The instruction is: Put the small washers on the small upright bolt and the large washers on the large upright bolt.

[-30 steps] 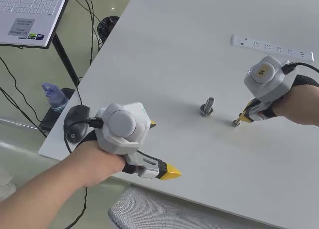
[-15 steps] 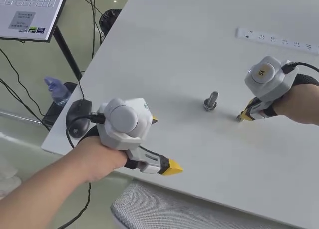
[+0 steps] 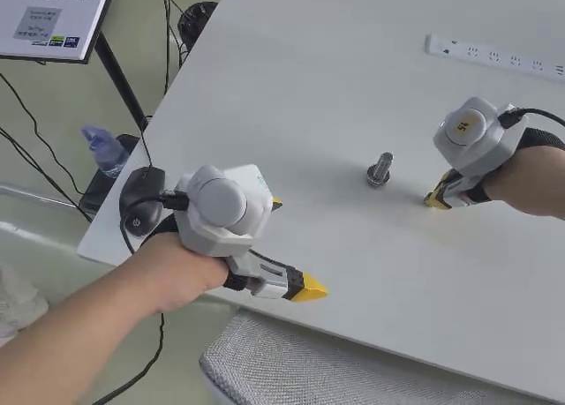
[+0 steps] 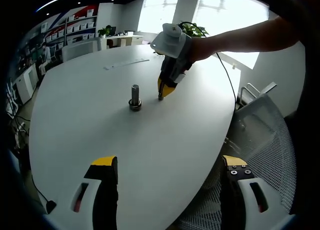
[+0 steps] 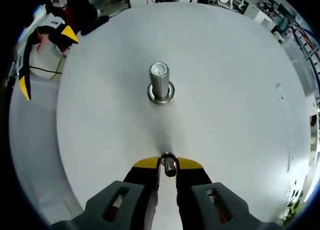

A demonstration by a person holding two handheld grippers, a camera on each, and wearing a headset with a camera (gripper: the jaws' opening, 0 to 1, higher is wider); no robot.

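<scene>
The large bolt [image 3: 380, 170] stands upright mid-table, with a ring like a washer around its foot [image 5: 161, 94]. In the left gripper view the large bolt [image 4: 135, 97] sits just left of the small bolt [image 4: 160, 96]. My right gripper [image 5: 170, 165] is shut on the small bolt [image 5: 170, 166], which stands upright on the table between the yellow tips. In the head view the right gripper [image 3: 437, 200] hides that bolt. My left gripper [image 3: 293, 246] hovers over the table's near edge, open and holding nothing, and its jaws [image 4: 169, 162] stand wide apart.
A white power strip [image 3: 494, 57] lies at the far side of the white table [image 3: 291, 96]. A grey mesh chair [image 3: 265, 370] stands below the near edge. A laptop [image 3: 48, 17], a bottle [image 3: 104, 149] and cables are off the table's left side.
The right gripper's tips have closed in over the small bolt, which stood just beside them before. The head camera drifted; the left gripper stays roughly where it was.
</scene>
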